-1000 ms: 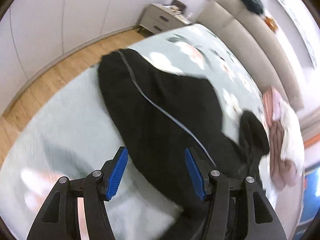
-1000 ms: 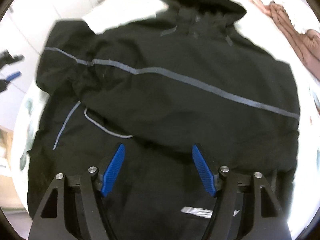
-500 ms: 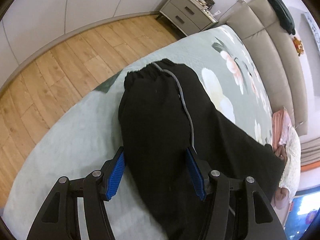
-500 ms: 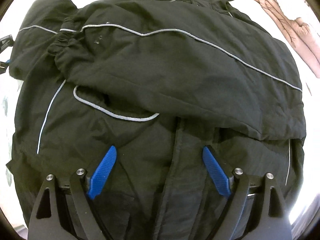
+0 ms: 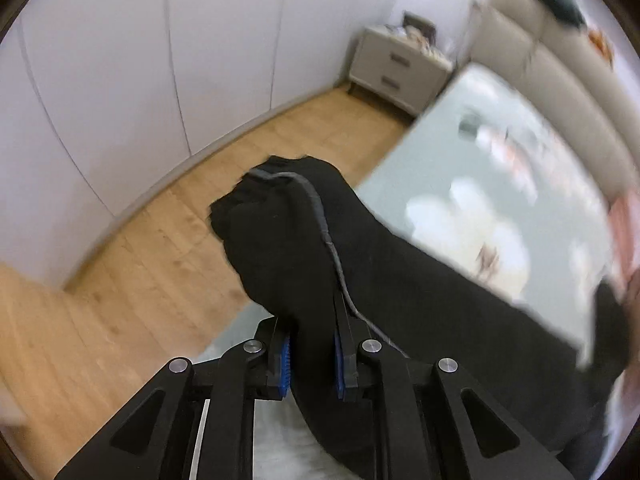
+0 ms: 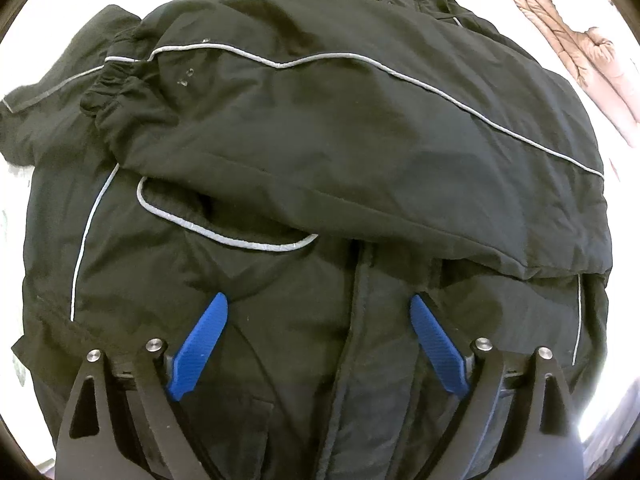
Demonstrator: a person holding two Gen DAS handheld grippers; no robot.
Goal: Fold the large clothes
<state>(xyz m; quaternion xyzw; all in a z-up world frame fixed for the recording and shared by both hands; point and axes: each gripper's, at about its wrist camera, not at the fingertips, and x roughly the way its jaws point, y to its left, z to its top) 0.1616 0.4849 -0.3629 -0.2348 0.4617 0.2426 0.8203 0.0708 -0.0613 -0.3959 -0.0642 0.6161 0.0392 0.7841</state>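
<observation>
While its blue-padded jaws have just been closing, the left gripper (image 5: 311, 354) now pinches a sleeve (image 5: 288, 240) of the black padded jacket with grey reflective piping (image 6: 320, 128), the cloth bunched between the pads. From the grip the sleeve rises toward its gathered cuff, which stands out over the light wooden plank floor (image 5: 132, 280), a line of grey piping running along its upper edge. Behind the sleeve, the rest of the dark fabric trails to the right across the pale green bed cover with a blurred floral print (image 5: 500, 184). Farther off stand a grey two-drawer bedside cabinet (image 5: 394, 72) in the corner, white wall panels (image 5: 120, 80) and a beige padded headboard (image 5: 560, 60).

On the other side, the right gripper (image 6: 319, 344) hangs just above the jacket's lower front, pointing steeply down, its jaws having just been opening and now standing wide apart with nothing pressed between the pads. Under them runs the dark centre placket. Beyond, the other sleeve lies folded across the chest, and the collar sits at the far edge. A pinkish-brown quilted garment (image 6: 568, 48) lies farther right on the bed.
</observation>
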